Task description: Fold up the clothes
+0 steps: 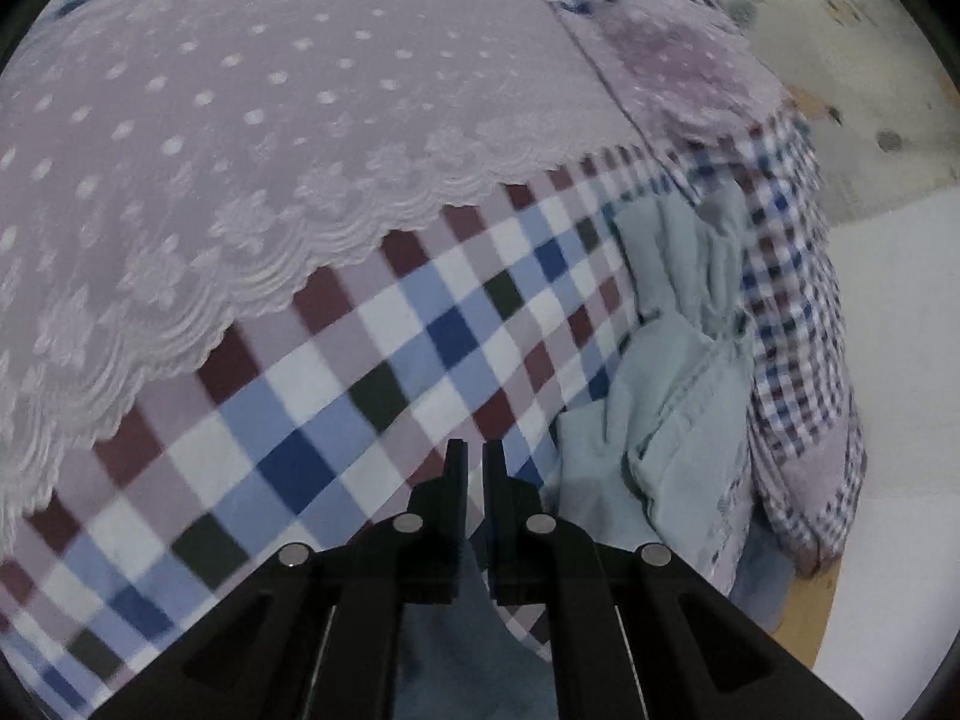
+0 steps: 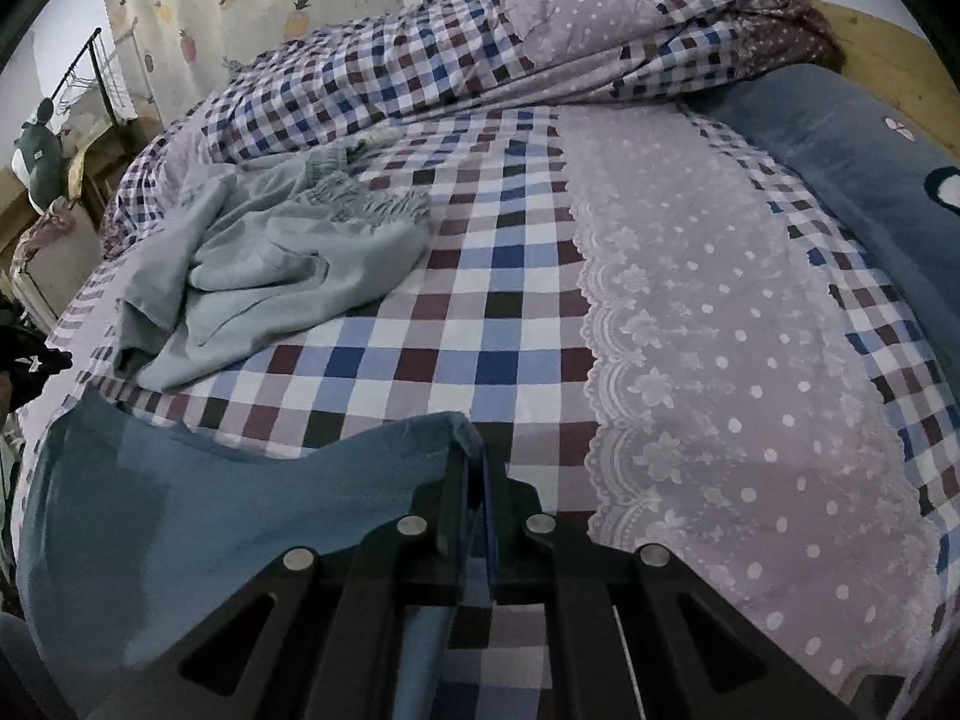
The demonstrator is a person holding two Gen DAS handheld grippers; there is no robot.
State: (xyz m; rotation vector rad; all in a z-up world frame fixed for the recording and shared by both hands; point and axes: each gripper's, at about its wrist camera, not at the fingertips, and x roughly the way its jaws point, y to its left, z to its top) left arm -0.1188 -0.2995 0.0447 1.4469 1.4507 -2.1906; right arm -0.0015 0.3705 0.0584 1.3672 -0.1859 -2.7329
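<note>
Both tools, left tool (image 1: 474, 450) and right tool (image 2: 477, 468), clench a blue cloth (image 2: 240, 498) near pale shorts (image 2: 282, 264) on the bed (image 2: 480, 324); keep its edge taut and level.

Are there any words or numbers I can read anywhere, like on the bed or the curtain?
None can be read.
The fruit-print curtain has faint grey marks near its top right: too blurred to read.
The blue pillow shows only a small flower and a dark-outlined white shape, no letters.
The checked sheet, the pale grey-green clothes and the blue cloth in the right tool carry no text.
</note>
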